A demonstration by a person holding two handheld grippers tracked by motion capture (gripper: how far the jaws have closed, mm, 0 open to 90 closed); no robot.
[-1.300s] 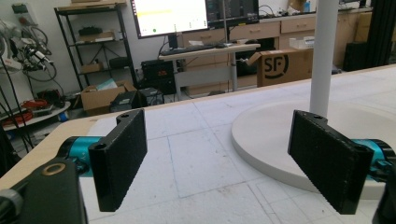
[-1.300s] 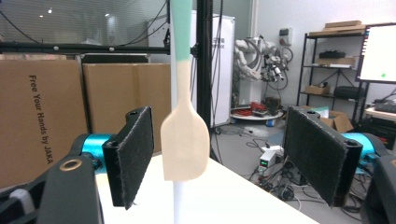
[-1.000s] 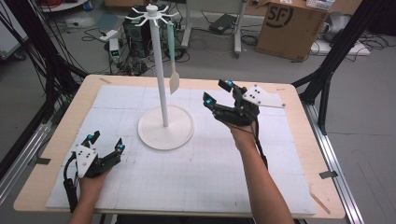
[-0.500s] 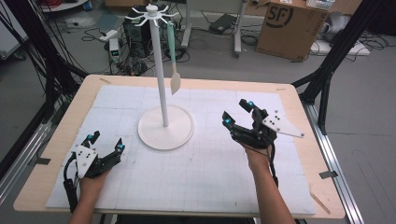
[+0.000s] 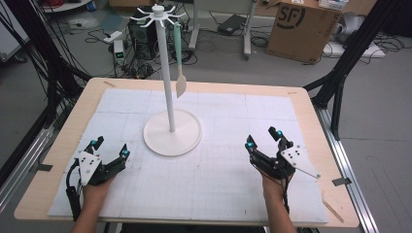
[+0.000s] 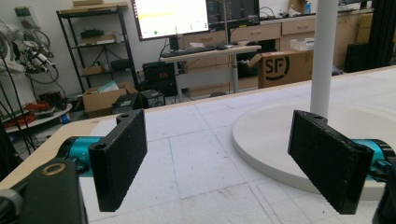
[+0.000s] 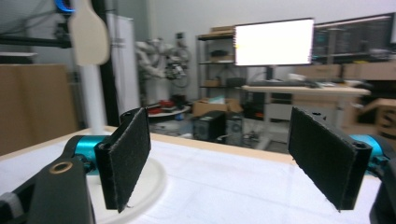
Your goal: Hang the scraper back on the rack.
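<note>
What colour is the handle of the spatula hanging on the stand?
Pale green handle, clearest in the high view.

the stand [image 5: 171,130] was white; the spatula [image 5: 180,68] had a mint handle and cream blade. a white gridded mat [image 5: 243,121] covered the tan bench [image 5: 311,111]. black fingers [image 6: 119,156] had teal joints.

A wooden table [image 5: 311,109] fills the middle of the high view, its pale rim bare along every edge. A white gridded mat [image 5: 218,170] covers nearly all of its top. On the mat, just left of centre, stands 1 white rack: a round flat base [image 5: 172,132] with a thin pole [image 5: 166,73] upright from its middle. In the left claw view the base [image 6: 280,140] lies at centre right.
</note>
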